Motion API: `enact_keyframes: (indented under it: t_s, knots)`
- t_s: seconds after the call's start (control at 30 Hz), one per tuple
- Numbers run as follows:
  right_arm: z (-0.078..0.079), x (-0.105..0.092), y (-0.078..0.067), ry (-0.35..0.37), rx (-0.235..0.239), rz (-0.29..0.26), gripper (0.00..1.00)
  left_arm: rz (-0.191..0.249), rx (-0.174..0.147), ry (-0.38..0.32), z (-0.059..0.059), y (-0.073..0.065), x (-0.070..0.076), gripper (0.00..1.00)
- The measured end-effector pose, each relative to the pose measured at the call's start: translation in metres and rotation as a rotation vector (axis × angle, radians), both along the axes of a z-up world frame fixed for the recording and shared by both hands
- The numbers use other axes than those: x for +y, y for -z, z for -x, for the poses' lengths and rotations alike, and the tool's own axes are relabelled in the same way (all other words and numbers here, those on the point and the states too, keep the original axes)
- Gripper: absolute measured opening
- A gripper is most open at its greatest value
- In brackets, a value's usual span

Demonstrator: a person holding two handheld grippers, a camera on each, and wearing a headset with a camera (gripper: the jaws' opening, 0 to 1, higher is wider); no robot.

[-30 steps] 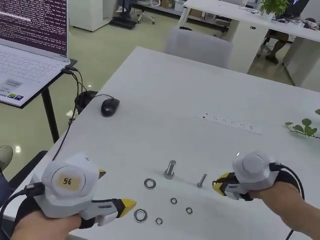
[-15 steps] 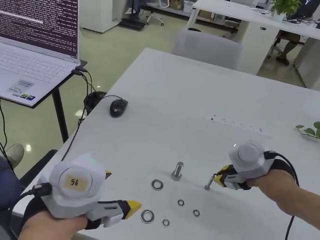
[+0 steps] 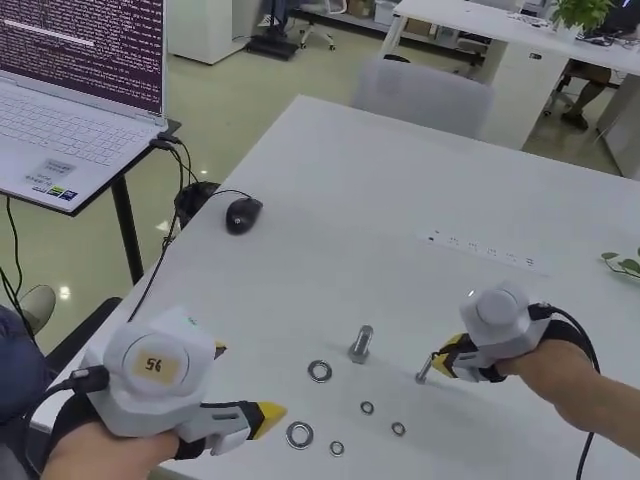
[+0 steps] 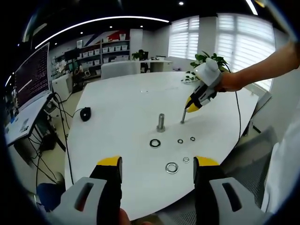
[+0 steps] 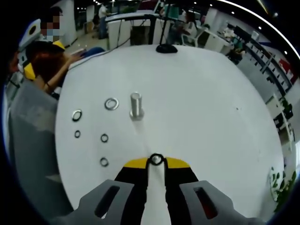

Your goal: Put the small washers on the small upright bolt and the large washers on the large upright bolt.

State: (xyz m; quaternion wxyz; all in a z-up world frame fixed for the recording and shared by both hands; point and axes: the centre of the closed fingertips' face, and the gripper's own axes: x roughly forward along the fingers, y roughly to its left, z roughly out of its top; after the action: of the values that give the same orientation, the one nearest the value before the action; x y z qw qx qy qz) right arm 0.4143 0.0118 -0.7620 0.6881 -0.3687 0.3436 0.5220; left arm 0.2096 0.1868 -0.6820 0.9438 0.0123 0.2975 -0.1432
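White office worktop [image 3: 330,220]: your right gripper [image 3: 445,358] pinches a small steel ring [image 5: 156,160], likely a washer, at the small upright bolt [image 4: 183,115]. The large upright bolt [image 3: 361,343] is bare; five loose steel washers [image 3: 320,371] lie near the front edge. Your left gripper [image 4: 157,164] gapes, empty.

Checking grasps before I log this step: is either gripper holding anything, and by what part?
The right gripper grips the small bolt by its upper end. The left gripper is open and holds nothing.

Left hand-held gripper [image 4: 158,161] held low, jaws wide apart, right hand-held gripper [image 5: 156,161] outstretched, jaws nearly together
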Motion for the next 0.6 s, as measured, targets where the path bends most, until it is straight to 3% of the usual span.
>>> enact_keyframes:
  t_s: [0.6]
  knots:
    - [-0.0011,0.0044,0.0090,-0.017,0.015,0.030,0.13,0.006,0.008,-0.014,-0.0009,0.0035,0.0048,0.61]
